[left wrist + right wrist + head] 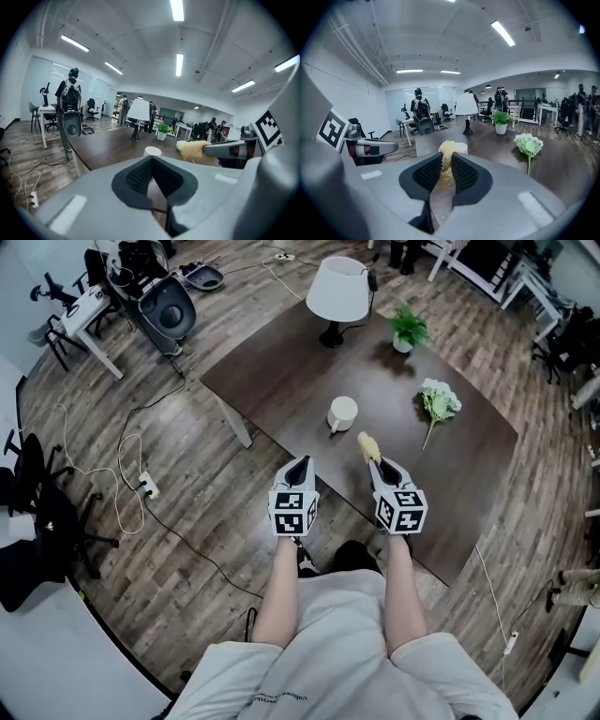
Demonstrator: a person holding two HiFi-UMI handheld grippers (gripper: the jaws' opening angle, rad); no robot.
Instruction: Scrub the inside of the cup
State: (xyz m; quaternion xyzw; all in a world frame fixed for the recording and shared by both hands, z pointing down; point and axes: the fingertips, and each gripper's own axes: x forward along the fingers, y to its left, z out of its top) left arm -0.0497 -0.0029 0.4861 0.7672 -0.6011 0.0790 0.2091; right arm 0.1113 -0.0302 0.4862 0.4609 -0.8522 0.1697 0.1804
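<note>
Right gripper [374, 461] is clamped on a yellowish fibrous scrubber [368, 445], which sticks up past the jaw tips in the right gripper view [446, 157]. It is held above the near edge of the dark surface [281, 371], short of the cup [342, 413] and just right of it. The white cup stands upright on the surface, mouth up, apart from both grippers. Left gripper [300, 463] hovers beside the right one at the surface's edge, its jaws closed together with nothing between them. Farther right lies a bunch of white flowers [437, 404]. Beyond are a small potted plant [408, 329] and a white-shaded lamp [337, 292].
</note>
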